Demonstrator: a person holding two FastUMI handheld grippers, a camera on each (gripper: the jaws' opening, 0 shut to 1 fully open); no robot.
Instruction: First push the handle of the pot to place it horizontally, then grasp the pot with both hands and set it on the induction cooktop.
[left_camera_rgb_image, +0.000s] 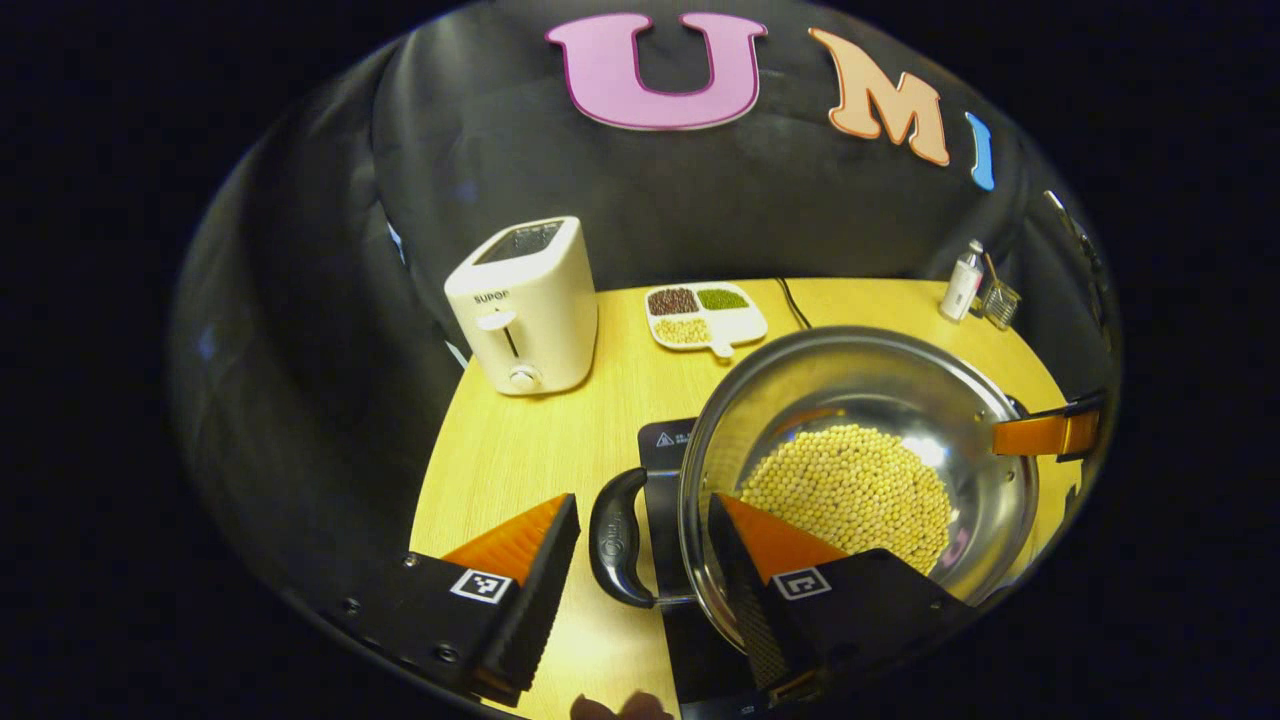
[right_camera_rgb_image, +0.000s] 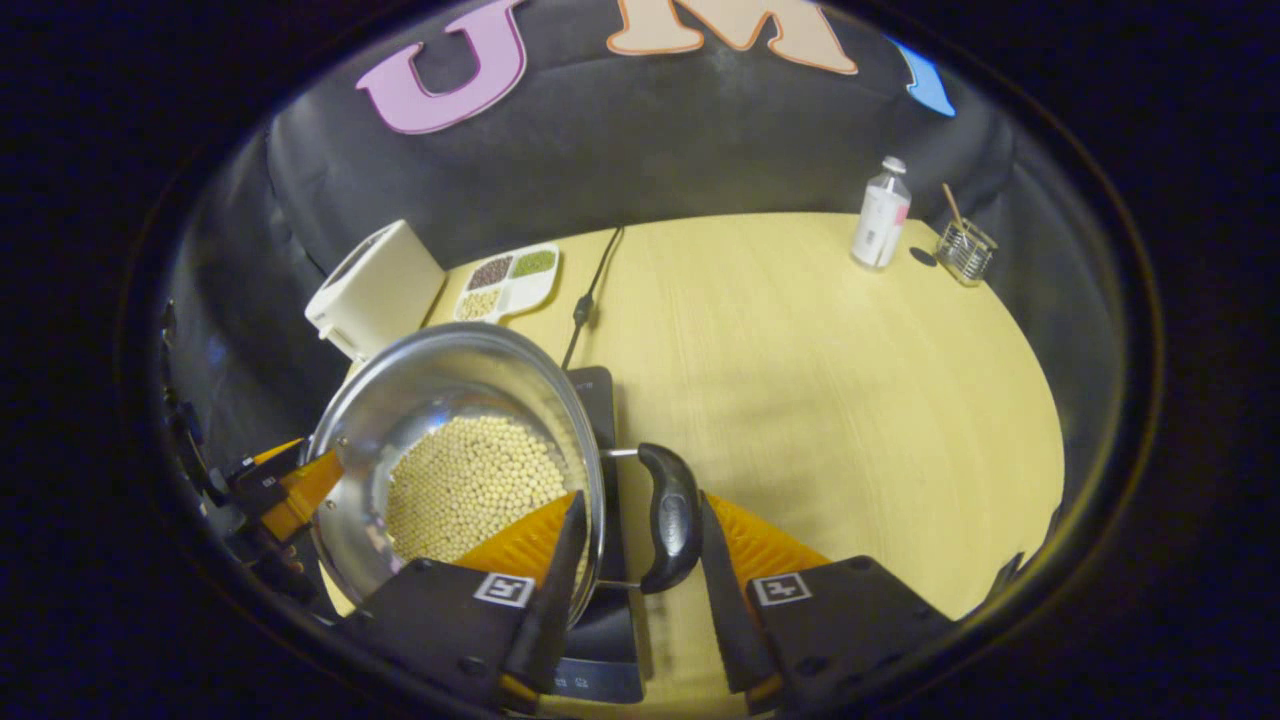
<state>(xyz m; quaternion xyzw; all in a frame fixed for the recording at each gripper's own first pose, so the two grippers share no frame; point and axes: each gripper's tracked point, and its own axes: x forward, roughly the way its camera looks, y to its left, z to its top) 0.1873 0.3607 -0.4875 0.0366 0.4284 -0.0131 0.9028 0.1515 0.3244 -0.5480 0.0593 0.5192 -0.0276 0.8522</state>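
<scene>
Both grippers, left (left_camera_rgb_image: 640, 570) and right (right_camera_rgb_image: 635, 555), sat open, each straddling a pot (left_camera_rgb_image: 860, 400) handle (left_camera_rgb_image: 620, 540), not squeezing, over the cooktop (right_camera_rgb_image: 600, 400).

On the one yellow wooden counter (right_camera_rgb_image: 820, 380) I count one round steel pot (left_camera_rgb_image: 860, 360) with two black loop handles (left_camera_rgb_image: 618, 540), holding a great many pale yellow beans (left_camera_rgb_image: 850, 490), too many to count, and under it one black flat induction cooktop (left_camera_rgb_image: 665, 440). There is also one cream white toaster (left_camera_rgb_image: 525, 305), one white divided dish (left_camera_rgb_image: 708, 318) with three compartments of grains, one small white plastic bottle (right_camera_rgb_image: 881, 214), one little wire basket (right_camera_rgb_image: 966, 252) and one black cable (right_camera_rgb_image: 590, 285). Two hand-held grippers are here, the left hand-held gripper (left_camera_rgb_image: 640, 560) and the right hand-held gripper (right_camera_rgb_image: 640, 550), each with two orange and black fingers (left_camera_rgb_image: 515, 545).
</scene>
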